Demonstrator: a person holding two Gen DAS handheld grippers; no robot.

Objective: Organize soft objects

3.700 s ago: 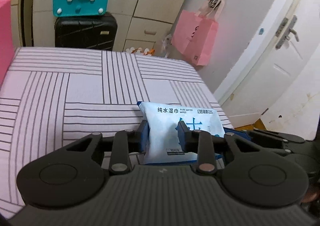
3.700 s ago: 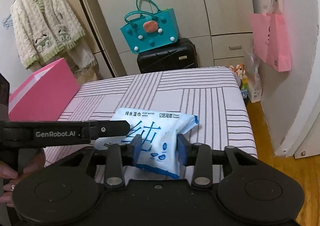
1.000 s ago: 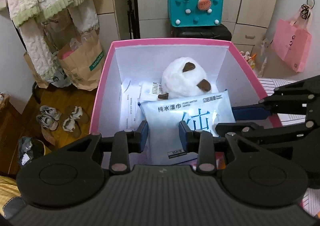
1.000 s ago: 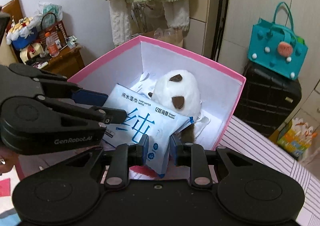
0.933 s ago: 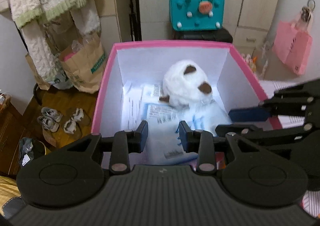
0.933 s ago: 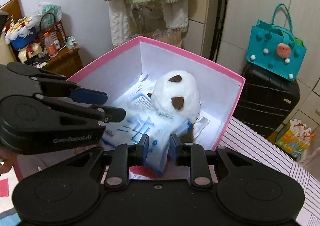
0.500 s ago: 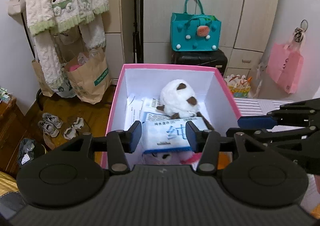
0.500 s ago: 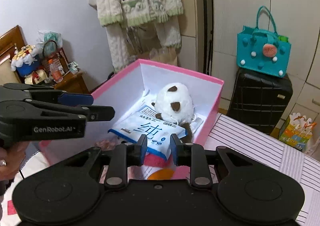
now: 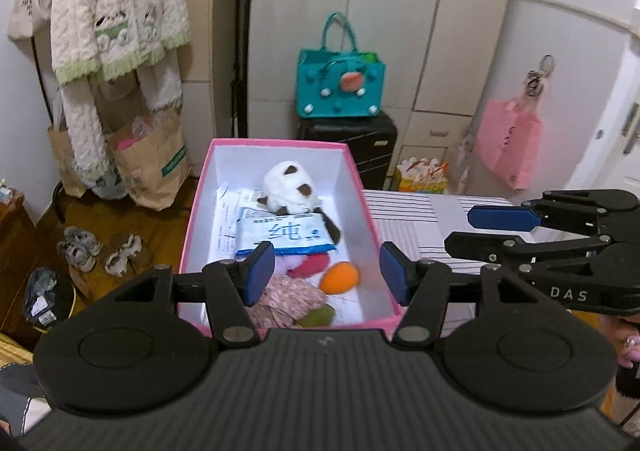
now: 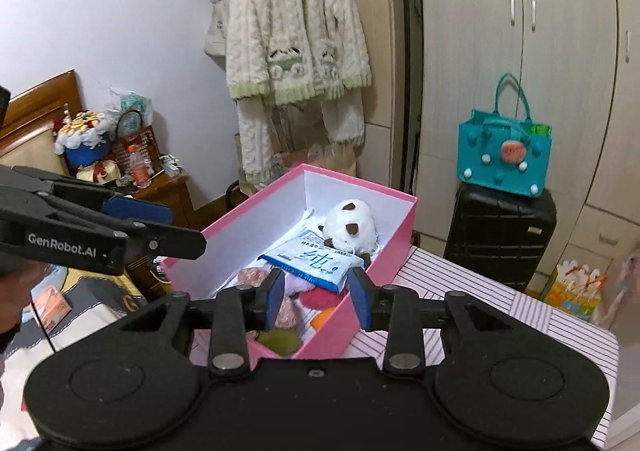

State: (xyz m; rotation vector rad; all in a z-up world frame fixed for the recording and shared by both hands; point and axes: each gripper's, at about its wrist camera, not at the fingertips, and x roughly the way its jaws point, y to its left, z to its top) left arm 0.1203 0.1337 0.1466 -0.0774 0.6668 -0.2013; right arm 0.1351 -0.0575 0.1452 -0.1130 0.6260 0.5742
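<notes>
While both the left gripper (image 9: pixel 327 271) and right gripper (image 10: pixel 316 293) hung apart and empty, the wipes pack (image 9: pixel 285 233) lay inside the pink box (image 9: pixel 370 219) at frame centre, suggesting little remained.

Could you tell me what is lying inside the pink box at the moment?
The pink box holds a wet wipes pack leaning on a white plush toy, papers, floral fabric and orange, red and green soft pieces. Whatever lies beneath is covered.

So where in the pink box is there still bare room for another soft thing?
Bare floor shows in the pink box along its right wall, beside the orange ball. The middle and far end are crowded: wipes pack, plush toy, papers.
</notes>
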